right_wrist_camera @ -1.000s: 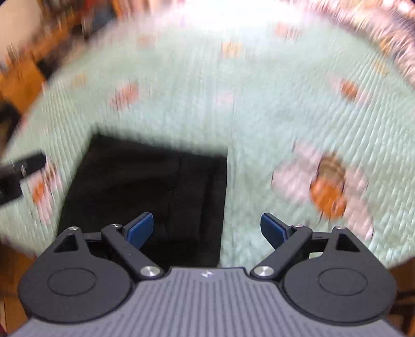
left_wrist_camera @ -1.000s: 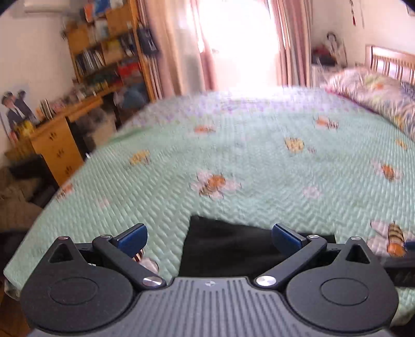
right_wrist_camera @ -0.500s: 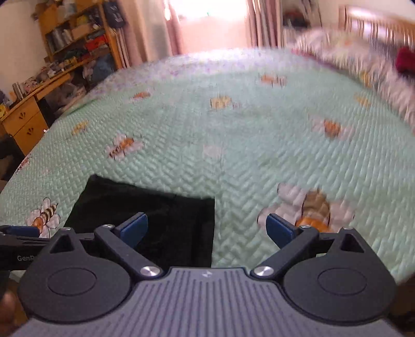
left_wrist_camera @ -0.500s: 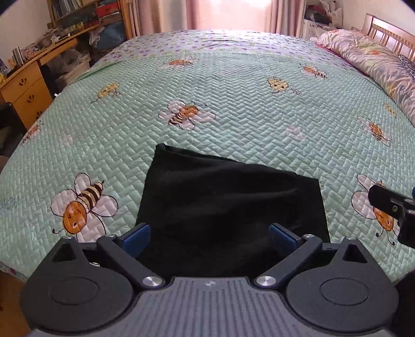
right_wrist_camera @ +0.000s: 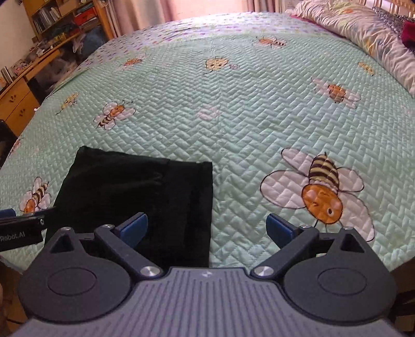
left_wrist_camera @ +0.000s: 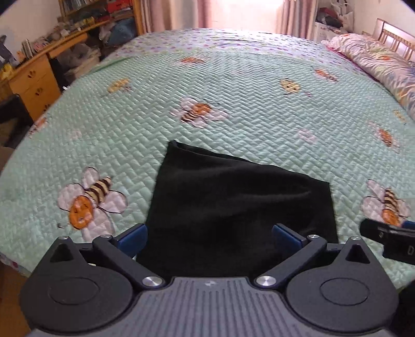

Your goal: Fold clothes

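Ahead of left tool (left_wrist_camera: 208, 237), black garment (left_wrist_camera: 233, 204).

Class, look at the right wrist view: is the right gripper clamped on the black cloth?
No, the right gripper is open above the bedspread, empty, beside the black cloth.

Black left gripper (left_wrist_camera: 208, 237) and right gripper (right_wrist_camera: 206, 227) — blue pads, silver screws, ribbed grey housing

Green bee-print quilt (left_wrist_camera: 259, 109), wooden desk (left_wrist_camera: 33, 77), bookshelf (right_wrist_camera: 59, 15), floral pillow (right_wrist_camera: 358, 28)
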`<move>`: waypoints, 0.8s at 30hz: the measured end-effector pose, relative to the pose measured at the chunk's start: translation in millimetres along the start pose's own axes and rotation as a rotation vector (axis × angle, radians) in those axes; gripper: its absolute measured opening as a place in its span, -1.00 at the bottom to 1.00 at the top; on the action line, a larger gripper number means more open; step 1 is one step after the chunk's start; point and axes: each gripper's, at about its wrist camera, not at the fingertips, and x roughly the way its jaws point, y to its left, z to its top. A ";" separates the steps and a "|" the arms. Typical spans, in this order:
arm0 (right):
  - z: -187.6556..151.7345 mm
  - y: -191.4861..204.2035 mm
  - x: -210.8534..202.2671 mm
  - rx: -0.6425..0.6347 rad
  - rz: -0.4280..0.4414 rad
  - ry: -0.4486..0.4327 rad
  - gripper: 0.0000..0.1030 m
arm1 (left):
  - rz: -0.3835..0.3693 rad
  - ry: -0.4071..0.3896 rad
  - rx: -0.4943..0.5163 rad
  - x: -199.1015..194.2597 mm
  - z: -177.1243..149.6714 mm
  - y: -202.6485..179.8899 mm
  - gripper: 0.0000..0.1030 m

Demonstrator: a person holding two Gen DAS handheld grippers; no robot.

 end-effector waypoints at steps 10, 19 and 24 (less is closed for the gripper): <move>6.4 -24.5 -2.9 0.084 -0.061 -0.023 0.90 | -0.170 0.138 0.069 15.3 -14.5 -42.8 0.83; 0.2 -20.4 9.2 0.055 -0.051 0.031 0.90 | -0.094 0.142 0.066 19.1 -12.2 -34.8 0.82; 0.7 -20.2 11.3 0.047 -0.051 0.038 0.90 | -0.074 0.153 0.060 23.4 -8.2 -29.9 0.82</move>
